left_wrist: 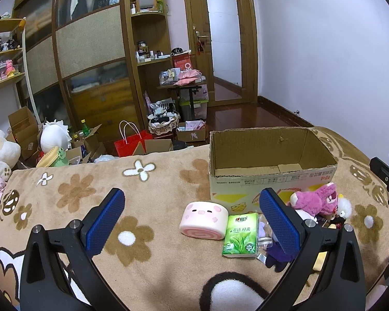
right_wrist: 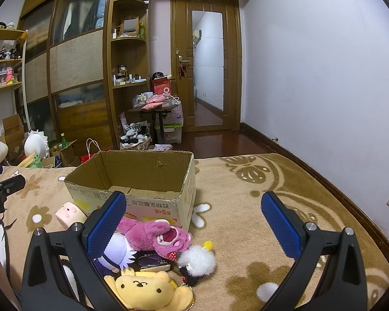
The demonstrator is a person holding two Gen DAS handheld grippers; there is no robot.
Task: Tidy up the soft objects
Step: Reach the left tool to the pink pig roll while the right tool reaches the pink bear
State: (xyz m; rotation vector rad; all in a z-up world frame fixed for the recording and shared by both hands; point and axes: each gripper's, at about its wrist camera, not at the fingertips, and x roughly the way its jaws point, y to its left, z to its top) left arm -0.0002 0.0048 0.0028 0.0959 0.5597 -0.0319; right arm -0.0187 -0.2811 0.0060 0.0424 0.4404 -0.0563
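None packed yet: we judge the task barely begun, since the floor of the cardboard box looks bare in both wrist views and every soft thing lies outside it on the bed blanket.
Left claw: jaws spread wide, holding nothing, hovering over the blanket.
Right claw: also spread wide and empty.
Nearest the right claw: the yellow bear plush lies just below its left finger, beside a purple-and-white plush partly hidden by that finger.
A little further: the white fluffy toy and a small dark packet, then the pink bear plush lying against the box's front wall.
Between the left claw's fingers: the pink pig roll cushion, with the green tissue pack touching its right side.
Beyond both claws: the box, open at the top, upright.
Left to do: as we read it, all the plush pieces and the cushion need lifting into the box; whether the tissue pack and dark packet belong there we cannot tell.
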